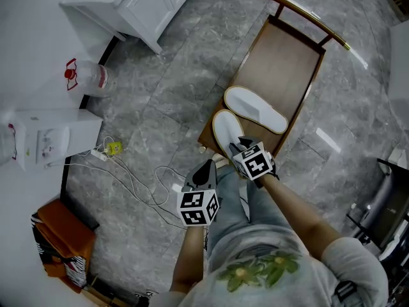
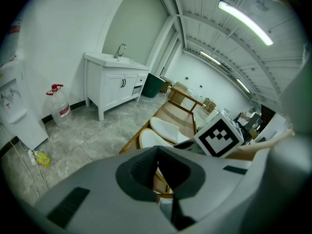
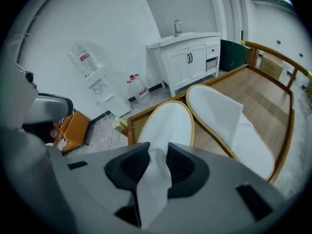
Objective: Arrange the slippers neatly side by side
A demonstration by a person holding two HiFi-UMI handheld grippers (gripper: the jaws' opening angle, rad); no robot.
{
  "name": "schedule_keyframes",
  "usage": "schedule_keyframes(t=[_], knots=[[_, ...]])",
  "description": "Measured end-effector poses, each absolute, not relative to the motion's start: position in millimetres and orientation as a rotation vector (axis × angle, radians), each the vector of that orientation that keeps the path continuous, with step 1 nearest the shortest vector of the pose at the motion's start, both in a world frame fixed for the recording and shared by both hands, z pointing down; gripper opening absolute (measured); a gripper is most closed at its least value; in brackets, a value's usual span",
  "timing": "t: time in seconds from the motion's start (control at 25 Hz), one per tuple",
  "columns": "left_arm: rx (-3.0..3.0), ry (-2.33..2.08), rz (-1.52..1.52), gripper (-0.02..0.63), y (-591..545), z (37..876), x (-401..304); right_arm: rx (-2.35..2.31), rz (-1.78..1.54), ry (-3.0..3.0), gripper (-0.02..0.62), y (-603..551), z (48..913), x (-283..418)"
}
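Head view: two white slippers are lying on the wooden bench [image 1: 287, 62], the near slipper [image 1: 225, 130] at the far slipper's [image 1: 255, 109] 7 o'clock. Left gripper view: the left tool [image 2: 157, 150] is idling at 6 o'clock, jaws together, empty. Right gripper view: the right tool [image 3: 157, 155] is pinching the near slipper's white strap. The aligning step seems under way, and the next move calls for swinging this slipper parallel, close beside its mate.

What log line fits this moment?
right tongs: shut on near slipper, by its upper | left tongs: shut, empty | far slipper: on bench, angled away | pair: not yet parallel
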State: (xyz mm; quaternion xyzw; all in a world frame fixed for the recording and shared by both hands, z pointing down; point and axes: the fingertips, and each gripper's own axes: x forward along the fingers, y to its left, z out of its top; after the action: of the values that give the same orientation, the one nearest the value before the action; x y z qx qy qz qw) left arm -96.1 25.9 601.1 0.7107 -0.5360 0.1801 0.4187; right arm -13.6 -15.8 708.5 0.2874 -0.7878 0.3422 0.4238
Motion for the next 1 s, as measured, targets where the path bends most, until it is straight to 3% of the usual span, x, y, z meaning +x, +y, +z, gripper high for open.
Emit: schedule_keyframes(t=[0.32,1.0], knots=[[1.776,-1.360,0.440,0.015,20,597,-96,0.673,0.802,-1.993,0.060,-22,700,-19],[1.761,-1.384,0.415,0.015,12,587,-87,0.352,0.497,-2.014,0.054,-20,704,-10]])
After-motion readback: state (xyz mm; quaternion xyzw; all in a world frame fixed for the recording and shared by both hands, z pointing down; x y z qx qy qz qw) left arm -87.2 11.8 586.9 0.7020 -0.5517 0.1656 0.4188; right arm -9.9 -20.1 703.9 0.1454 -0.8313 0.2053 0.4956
